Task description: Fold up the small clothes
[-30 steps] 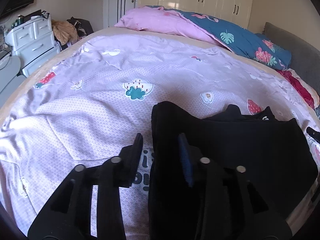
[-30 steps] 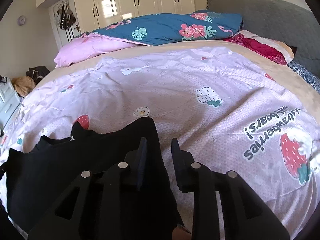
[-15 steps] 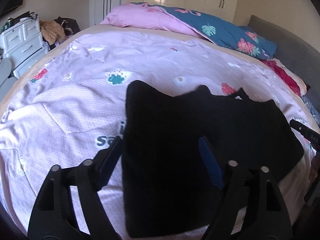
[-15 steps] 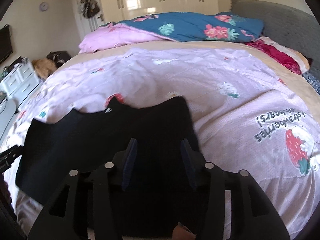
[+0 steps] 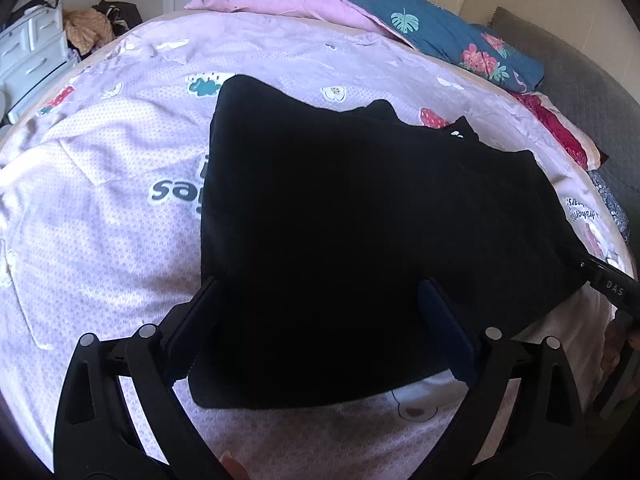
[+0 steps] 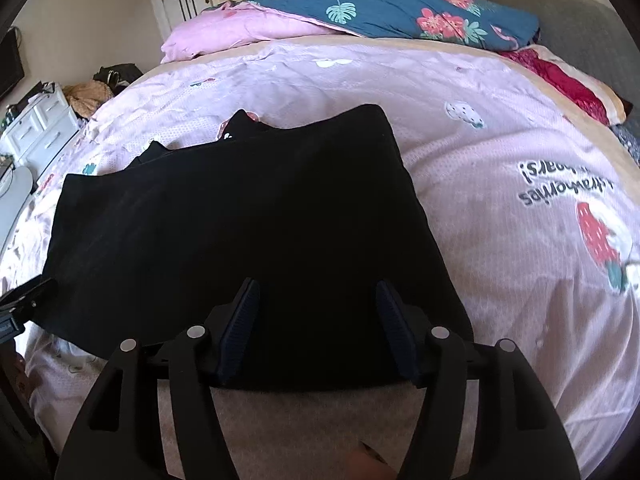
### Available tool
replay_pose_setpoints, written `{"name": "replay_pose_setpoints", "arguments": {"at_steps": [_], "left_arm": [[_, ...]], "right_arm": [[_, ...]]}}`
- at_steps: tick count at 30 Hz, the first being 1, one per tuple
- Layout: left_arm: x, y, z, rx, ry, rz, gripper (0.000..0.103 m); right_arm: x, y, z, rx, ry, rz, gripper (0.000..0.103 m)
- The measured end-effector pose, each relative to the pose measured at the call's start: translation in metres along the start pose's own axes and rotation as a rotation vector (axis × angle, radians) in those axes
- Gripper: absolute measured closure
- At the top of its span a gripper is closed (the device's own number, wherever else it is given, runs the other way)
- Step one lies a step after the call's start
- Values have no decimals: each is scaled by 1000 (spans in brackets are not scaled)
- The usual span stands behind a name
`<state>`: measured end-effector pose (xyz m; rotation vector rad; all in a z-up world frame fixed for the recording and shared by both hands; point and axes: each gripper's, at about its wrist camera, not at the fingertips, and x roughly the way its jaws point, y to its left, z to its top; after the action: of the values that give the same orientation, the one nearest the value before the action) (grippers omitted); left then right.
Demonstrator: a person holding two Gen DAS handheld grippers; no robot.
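A black garment lies flat on the pink printed bedspread, folded over so its collar peeks out at the far edge. It also shows in the right wrist view. My left gripper is open wide and empty above the garment's near left edge. My right gripper is open and empty above the garment's near right edge. The right gripper's tip shows at the right edge of the left wrist view.
A pink pillow, a blue floral duvet and a red pillow lie at the head of the bedspread. A white drawer unit stands left of the bed. A grey headboard is at the right.
Both grippers have opened, let go of the black garment and pulled back toward the near bed edge. The garment now lies flat.
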<state>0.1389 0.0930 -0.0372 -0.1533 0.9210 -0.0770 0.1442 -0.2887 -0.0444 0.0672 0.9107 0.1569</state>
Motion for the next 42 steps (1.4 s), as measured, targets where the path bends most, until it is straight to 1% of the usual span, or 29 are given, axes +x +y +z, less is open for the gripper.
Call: {"name": "replay_pose_setpoints", "arguments": {"at_steps": [3, 6, 9, 10, 12, 13, 14, 19, 24, 32, 37, 42], "left_arm": [[-2, -1, -7, 6, 1, 8, 13], [-6, -3, -10, 13, -3, 17, 13], [-10, -4, -12, 13, -10, 19, 13], [-12, -3, -11, 12, -16, 24, 12], [-16, -3, -12, 6, -23, 32, 9], [-17, -2, -13, 1, -24, 29, 9], [-19, 0, -13, -4, -25, 27, 9], [-28, 6, -13, -28, -41, 35, 9], [-34, 17, -12, -58, -59, 65, 9], [-39, 47, -10, -130, -76, 105, 9], [-44, 63, -9, -153, -91, 140, 9], [-45, 77, -8, -178, -97, 173, 9]], "right_arm": [[-1, -3, -6, 25, 5, 8, 36], [-6, -6, -10, 53, -10, 21, 32], [-14, -9, -13, 85, -47, 39, 20], [-17, -10, -14, 90, -60, 39, 14], [-21, -9, -15, 91, -83, 38, 10], [-23, -8, -15, 89, -88, 42, 7], [-24, -7, -15, 80, -92, 47, 6], [-32, 6, -17, 29, -131, 46, 4], [-40, 31, -20, -58, -170, 61, 4], [-39, 77, -31, -197, -166, 85, 4], [-37, 101, -36, -243, -157, 124, 4], [-34, 124, -40, -302, -148, 139, 4]]}}
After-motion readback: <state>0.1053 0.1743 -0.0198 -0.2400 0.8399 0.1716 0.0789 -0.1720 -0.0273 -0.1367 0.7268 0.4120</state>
